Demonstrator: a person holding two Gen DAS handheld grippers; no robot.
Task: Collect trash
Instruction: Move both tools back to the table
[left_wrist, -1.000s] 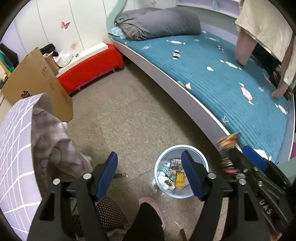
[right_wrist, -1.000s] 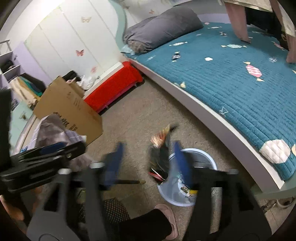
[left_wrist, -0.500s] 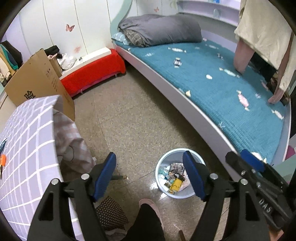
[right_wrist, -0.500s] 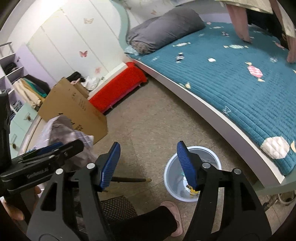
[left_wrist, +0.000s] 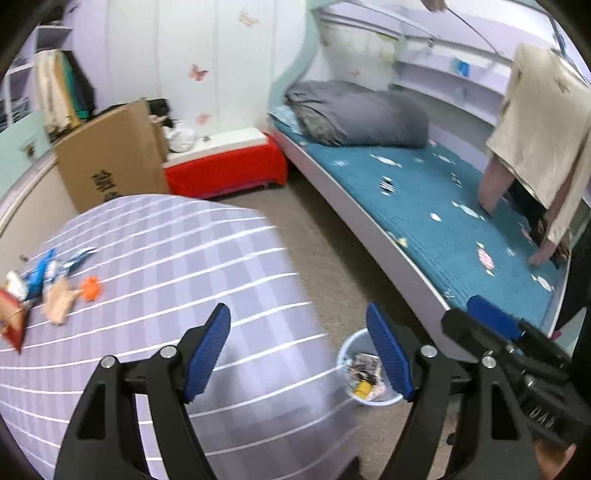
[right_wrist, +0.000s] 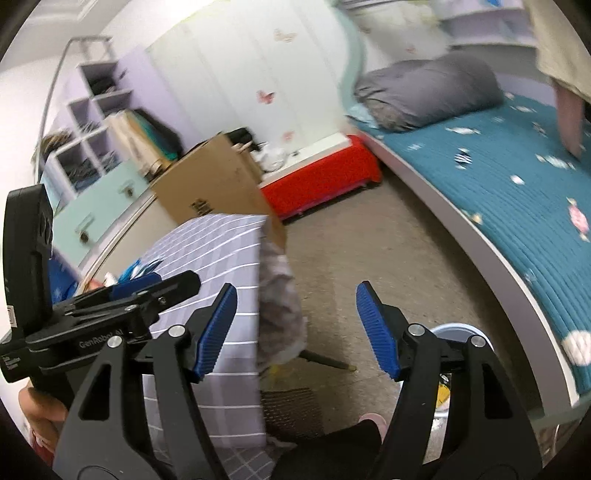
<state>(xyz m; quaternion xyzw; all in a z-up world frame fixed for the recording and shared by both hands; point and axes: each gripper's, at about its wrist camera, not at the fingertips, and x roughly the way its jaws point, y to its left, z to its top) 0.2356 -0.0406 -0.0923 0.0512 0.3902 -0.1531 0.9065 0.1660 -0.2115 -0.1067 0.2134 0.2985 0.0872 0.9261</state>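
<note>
Hand-held gripper, right (right_wrist: 295, 328), jaws just opened wider, empty; wrapper now in bin (left_wrist: 369, 380). Left (left_wrist: 299, 354) open, empty. I've swung toward wrappers (left_wrist: 40, 288) at counter's (left_wrist: 184, 266) left edge.

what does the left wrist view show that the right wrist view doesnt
Only the left wrist view shows the snack wrappers lying on the checked tablecloth, and the trash inside the bin. Only the right wrist view shows the cube shelves and the table leg. Both show the teal bed, the red bench, the cardboard box, and both tongs empty.
</note>
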